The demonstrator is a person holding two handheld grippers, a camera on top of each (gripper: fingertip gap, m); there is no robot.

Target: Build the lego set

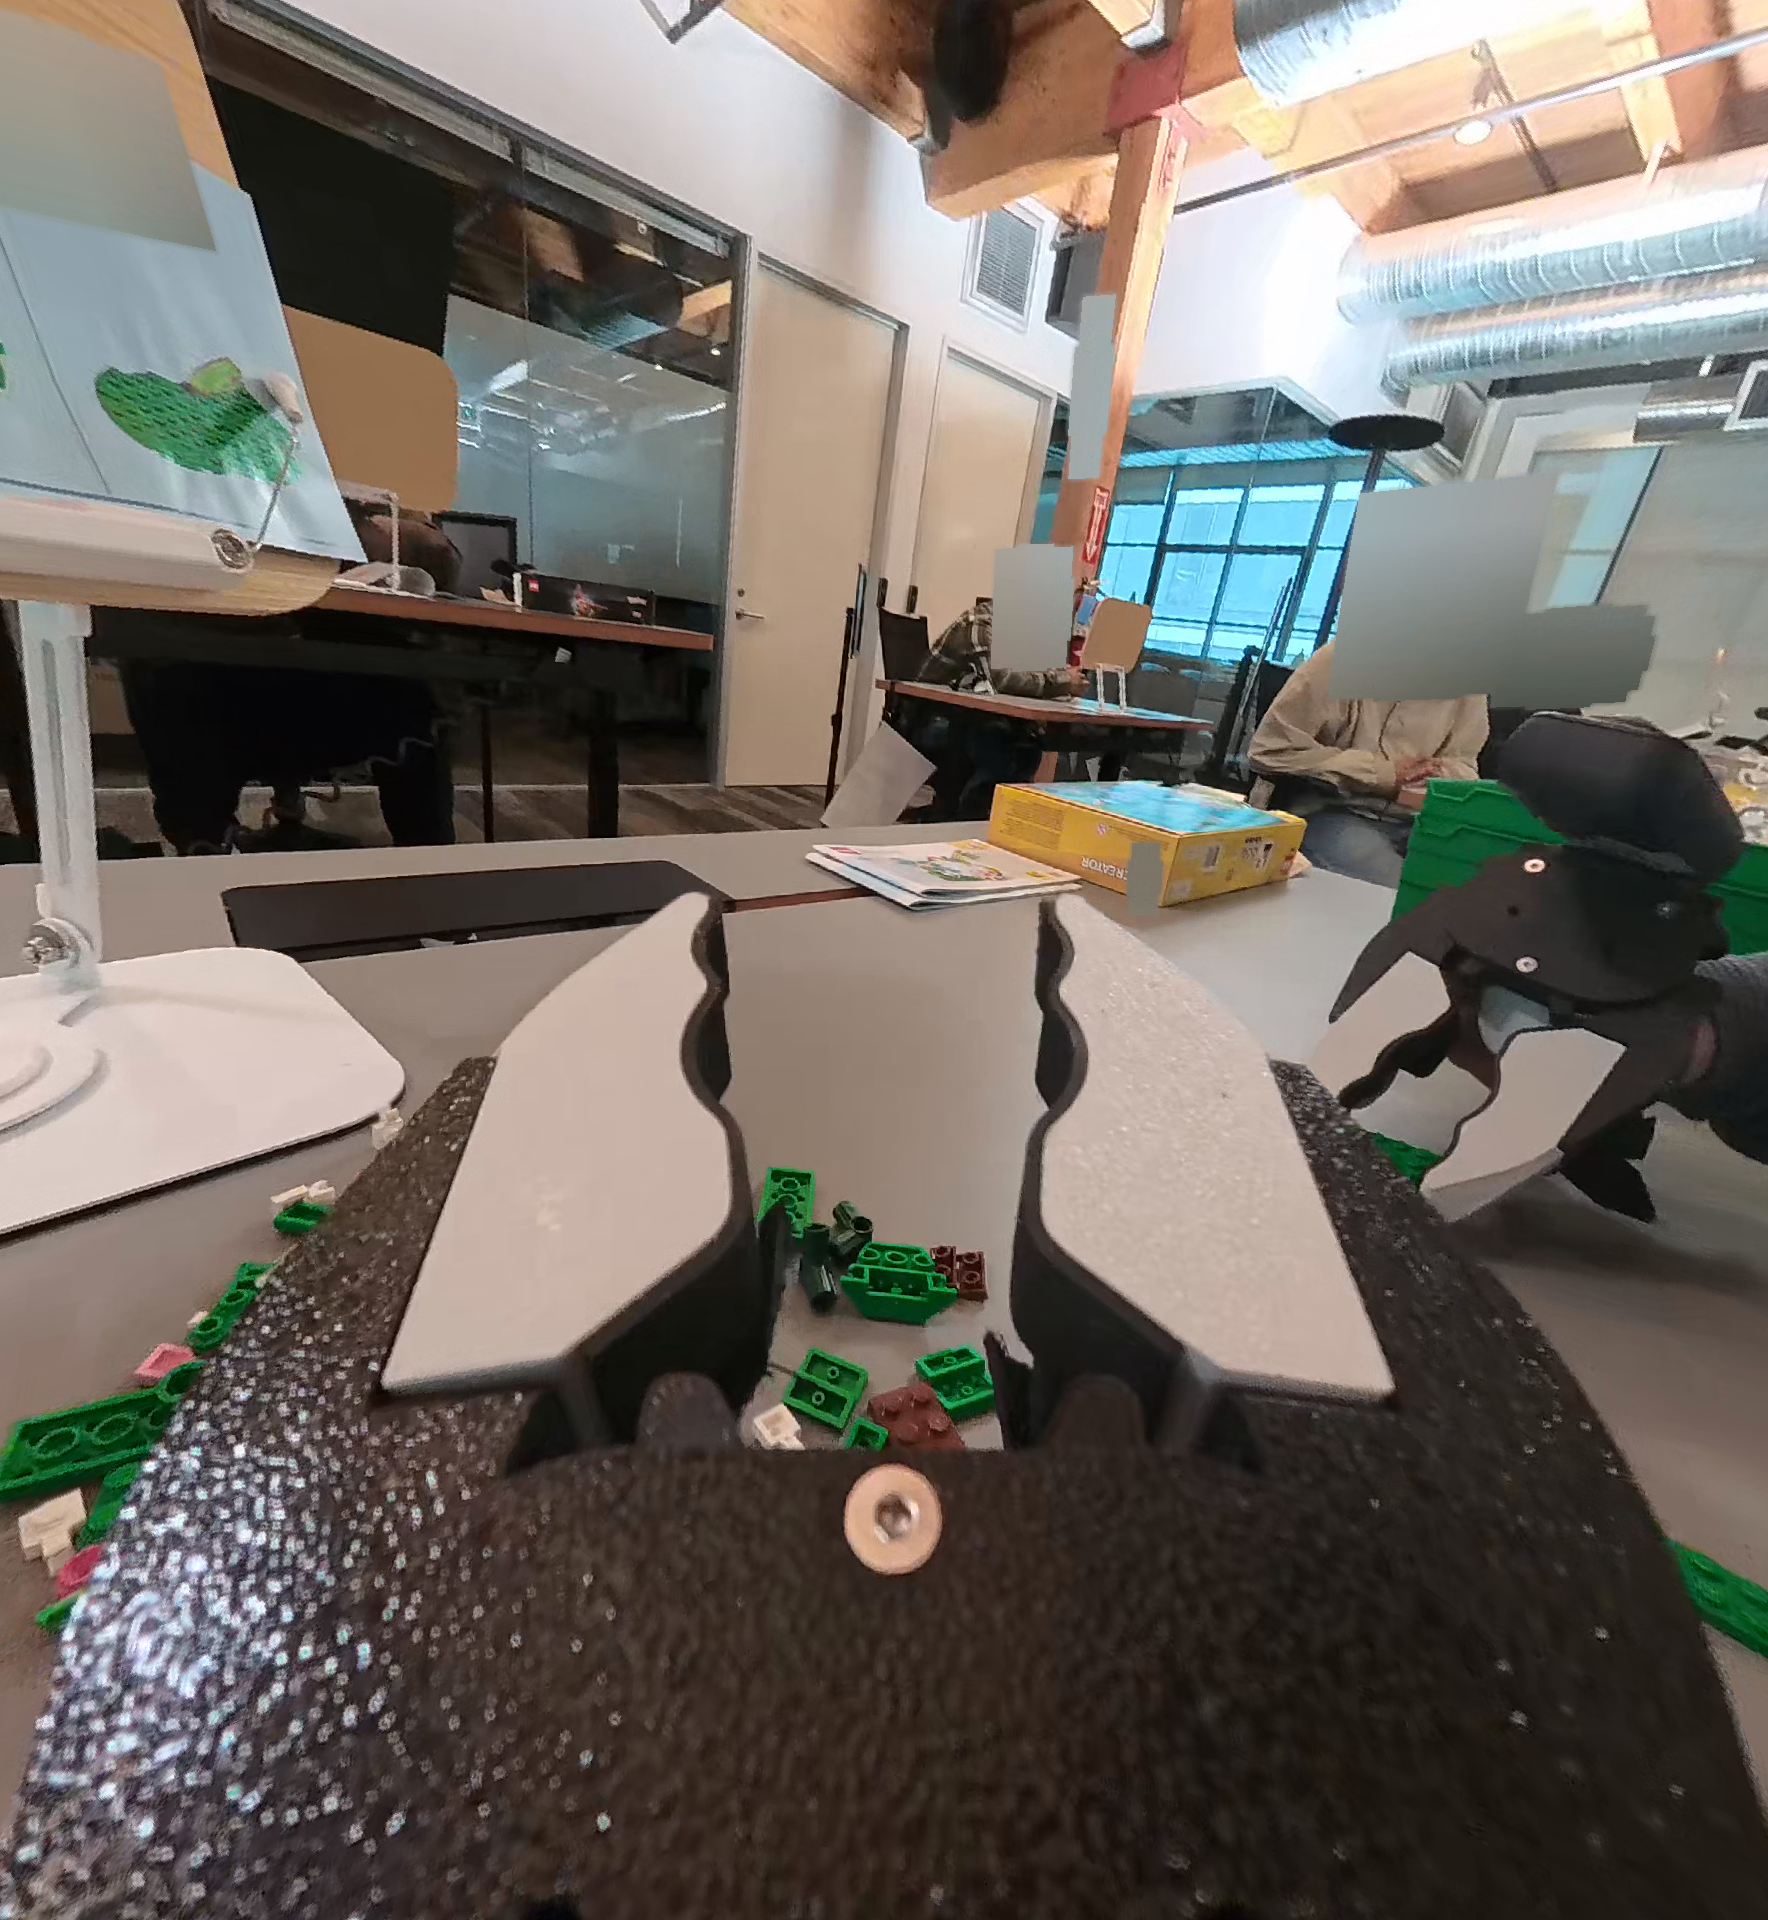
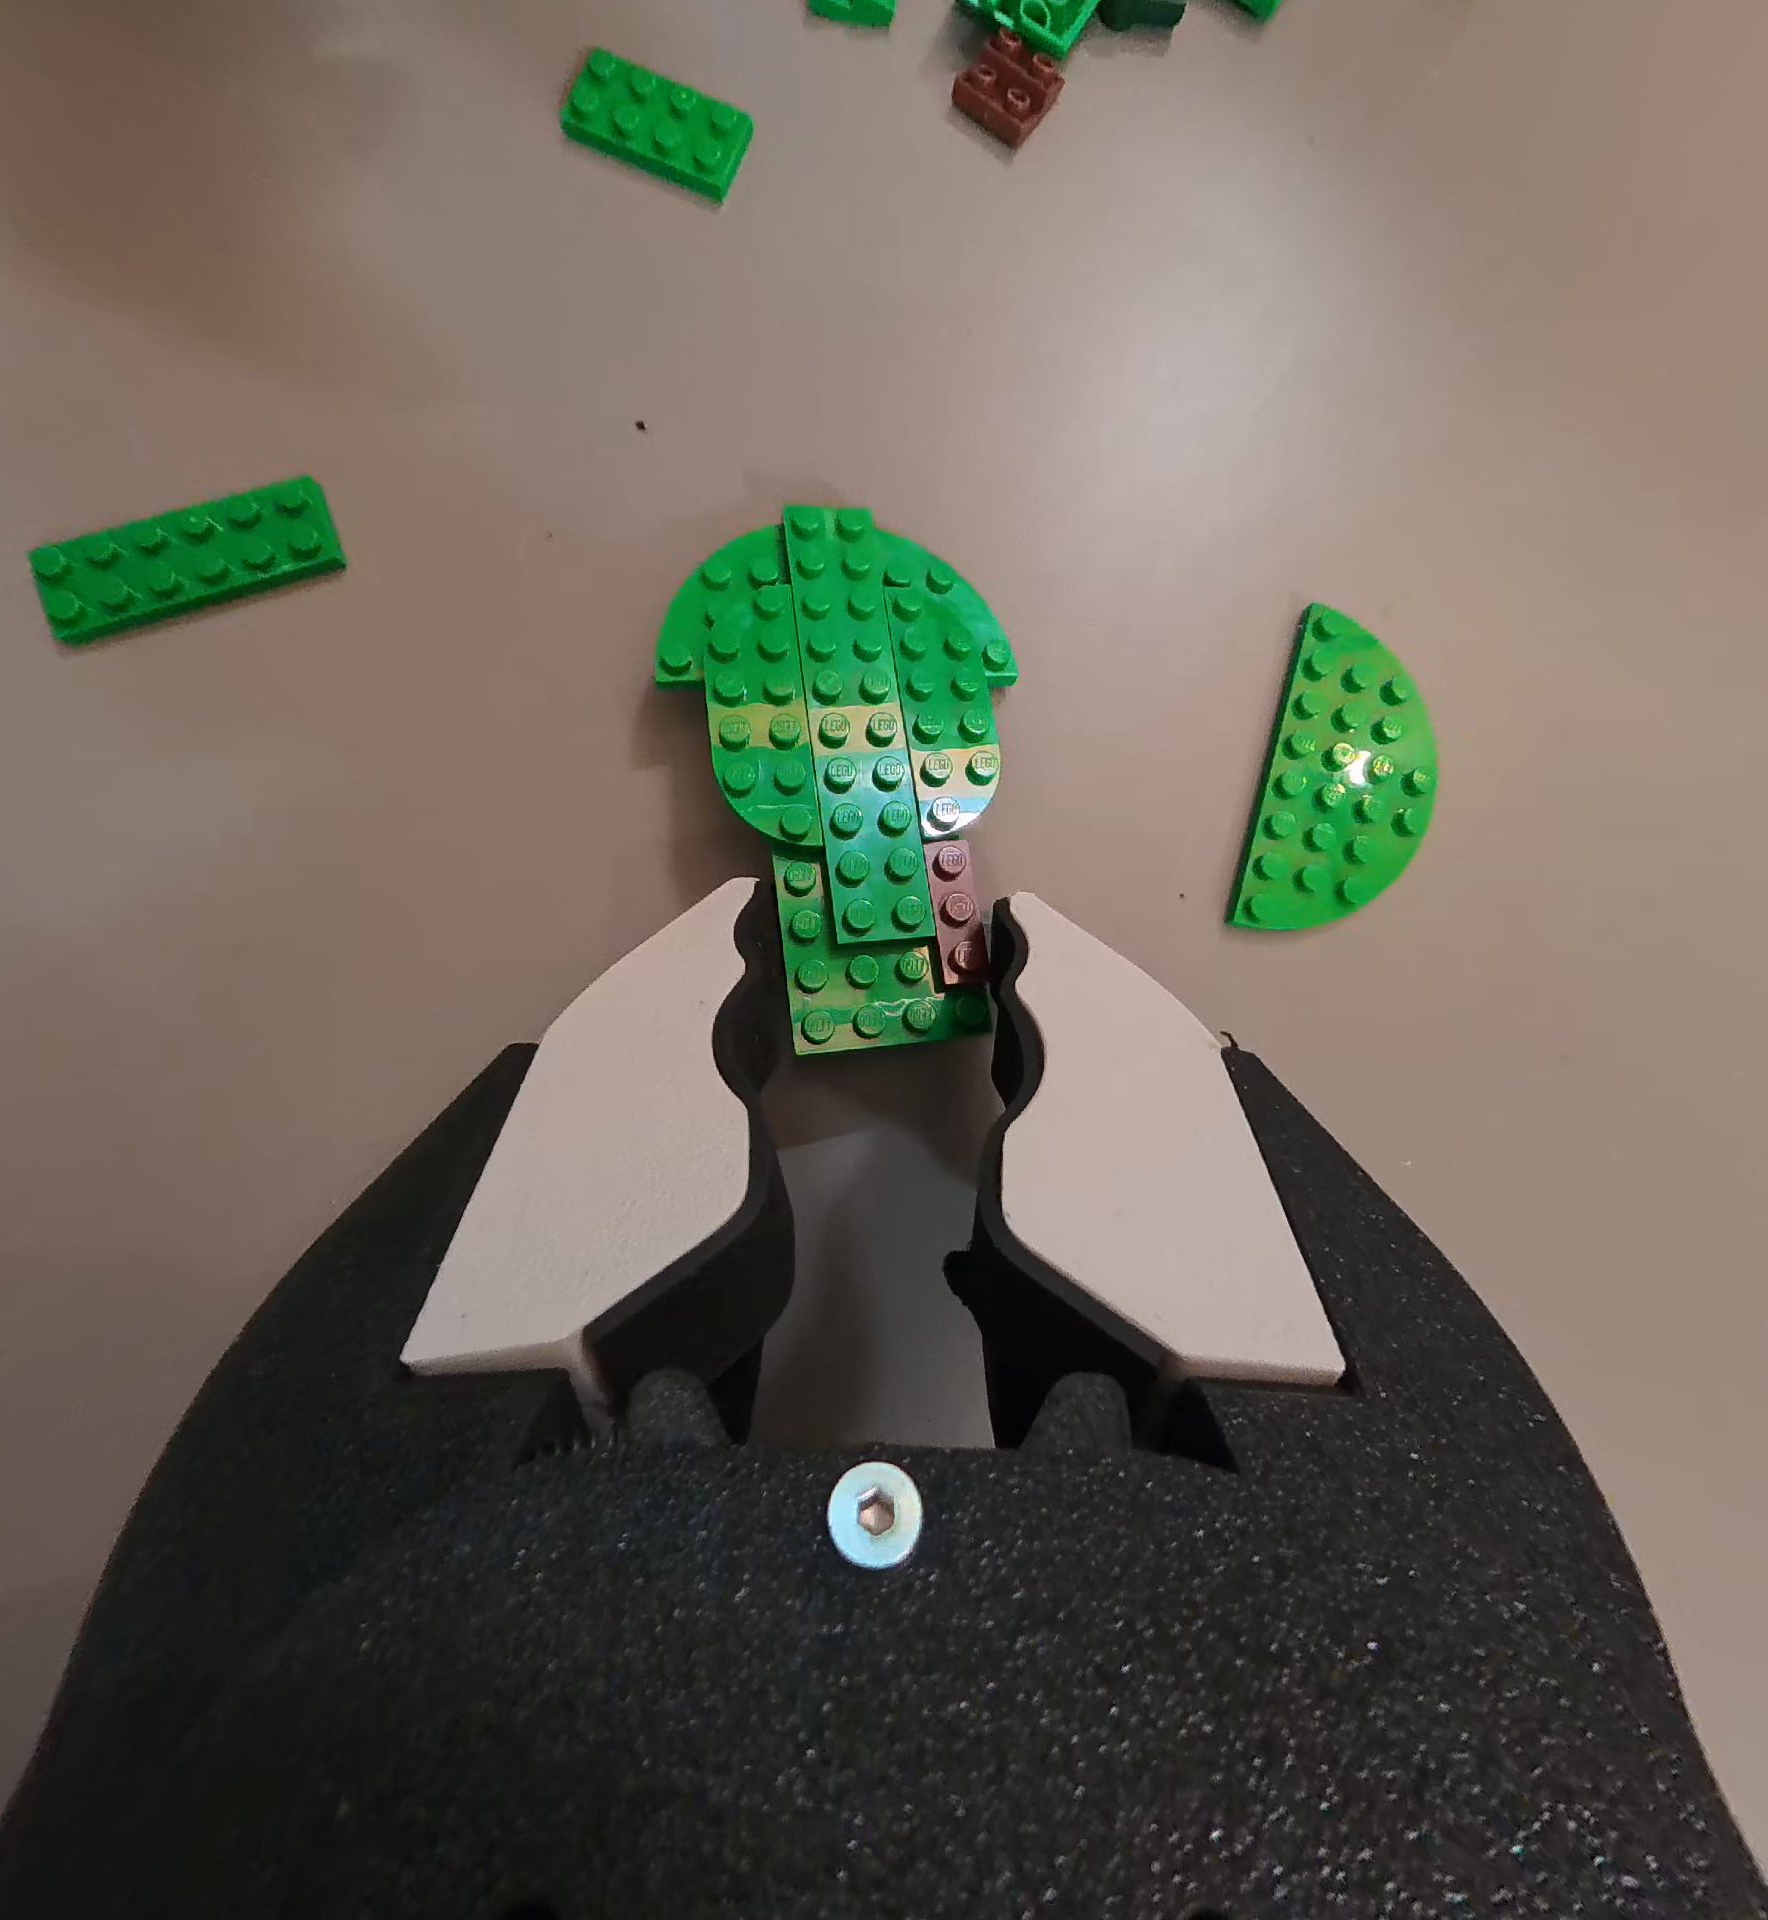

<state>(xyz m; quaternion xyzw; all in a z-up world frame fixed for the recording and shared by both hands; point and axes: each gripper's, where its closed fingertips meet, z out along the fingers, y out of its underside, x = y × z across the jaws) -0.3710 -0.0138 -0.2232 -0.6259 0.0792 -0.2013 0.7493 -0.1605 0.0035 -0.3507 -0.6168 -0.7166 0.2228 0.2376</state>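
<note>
Left wrist view low, level over table [image 1: 859, 1039]; right straight down, close

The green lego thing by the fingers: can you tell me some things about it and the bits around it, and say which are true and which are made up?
1. The green lego build has a brown strip along one edge. True.
2. The right gripper is squeezing the build tightly. False: its fingers are open, one on each side of the build's near end.
3. A green half-circle plate lies alone on the table, apart from the build. True.
4. The left gripper is carrying a brick. False: its fingers are open and hold nothing; loose bricks lie on the table below.
5. The box on the table is red. False: it is yellow.
</note>
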